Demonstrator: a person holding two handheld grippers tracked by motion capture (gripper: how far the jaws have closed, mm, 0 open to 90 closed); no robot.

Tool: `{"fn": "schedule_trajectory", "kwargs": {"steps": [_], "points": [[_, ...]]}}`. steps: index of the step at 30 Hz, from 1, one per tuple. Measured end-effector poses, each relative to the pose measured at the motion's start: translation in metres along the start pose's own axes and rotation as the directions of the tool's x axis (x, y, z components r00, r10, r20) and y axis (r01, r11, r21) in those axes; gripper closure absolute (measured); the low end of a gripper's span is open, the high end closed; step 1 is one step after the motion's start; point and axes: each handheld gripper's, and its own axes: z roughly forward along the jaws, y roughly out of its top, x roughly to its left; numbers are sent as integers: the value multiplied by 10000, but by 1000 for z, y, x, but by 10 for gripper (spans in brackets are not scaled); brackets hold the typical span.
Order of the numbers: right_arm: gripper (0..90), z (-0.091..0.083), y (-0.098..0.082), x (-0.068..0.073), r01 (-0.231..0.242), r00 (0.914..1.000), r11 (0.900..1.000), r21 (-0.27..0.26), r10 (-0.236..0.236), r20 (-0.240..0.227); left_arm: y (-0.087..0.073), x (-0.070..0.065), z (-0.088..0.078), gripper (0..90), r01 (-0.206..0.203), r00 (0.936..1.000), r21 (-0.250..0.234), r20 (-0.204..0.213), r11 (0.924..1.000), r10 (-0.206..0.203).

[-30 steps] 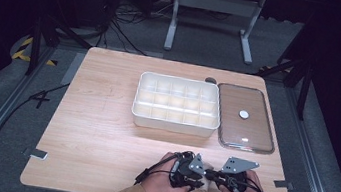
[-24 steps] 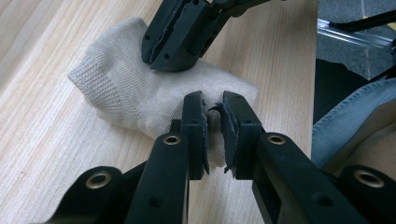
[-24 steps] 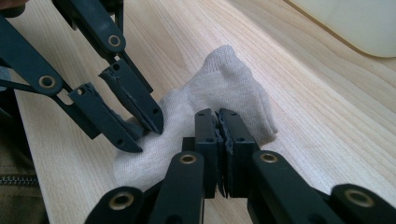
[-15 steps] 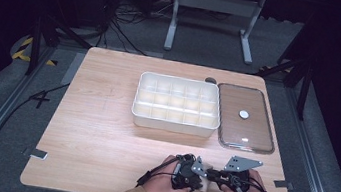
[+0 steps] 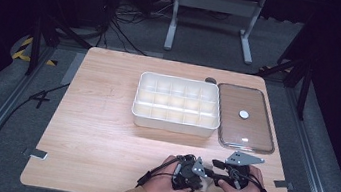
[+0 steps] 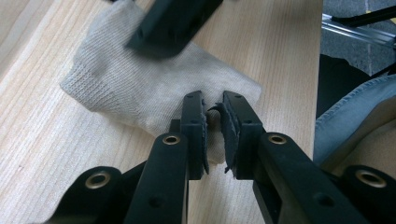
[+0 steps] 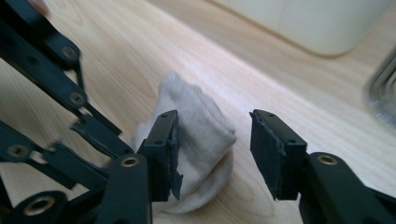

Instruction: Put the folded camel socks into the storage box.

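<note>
Left gripper (image 5: 196, 173) sits at the near table edge, left of centre, jaws pinched tight on a fold of the beige sock (image 6: 154, 88); in the left gripper view the knit is caught between the two pads at the sock's near end. Sock lies bunched on the wooden table (image 5: 105, 117) between the two hands, touching both grippers, long axis running away from the left jaws toward the right gripper's side. In the high view just a pale scrap of it (image 5: 205, 184) shows under the tools.

Right gripper (image 5: 217, 164) next, just right of the sock: its jaws have just been opening and now stand wide, one pad against the sock's flank (image 7: 196, 140), the other pad apart from it with bare table in the gap. So it grips nothing.

Judgement: left hand is the anchor, right hand is the free one and the nearer to the sock's loose end, so any regrip falls to it, coming in across the long axis.

Farther back, centre-right: white compartment tray (image 5: 175, 122), empty cells, and just right of it the clear lid (image 5: 244, 131) flat on the table
</note>
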Motion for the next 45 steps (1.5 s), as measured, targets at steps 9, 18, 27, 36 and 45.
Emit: {"fn": "schedule_trajectory", "kwargs": {"steps": [9, 18, 27, 36, 45], "points": [[512, 12, -4, -13, -1044, 9923, 9923, 674, 1085, -602, -2, -1, -1, 777, 4, 10000, -8, -78, 10000, -4], [614, 16, 0, -14, -1369, 9819, 9833, 1202, 1507, -1149, -8, -1, -4, 754, 224, 9995, 58, -224, 9997, -222], [741, 17, -3, -19, -1935, 9591, 9724, 1302, 2154, -1838, -13, 1, -12, 736, 294, 9991, 32, -322, 9996, -293], [792, 12, 2, -12, -1190, 9786, 9863, 1143, 1359, -1544, -19, 18, -34, 716, 819, 9938, -405, -722, 9958, -847], [795, -3, 10, -2, -365, 9946, 9987, 355, 397, -958, -27, 36, -59, 714, 1373, 9810, -969, -1248, 9858, -1489]]}}
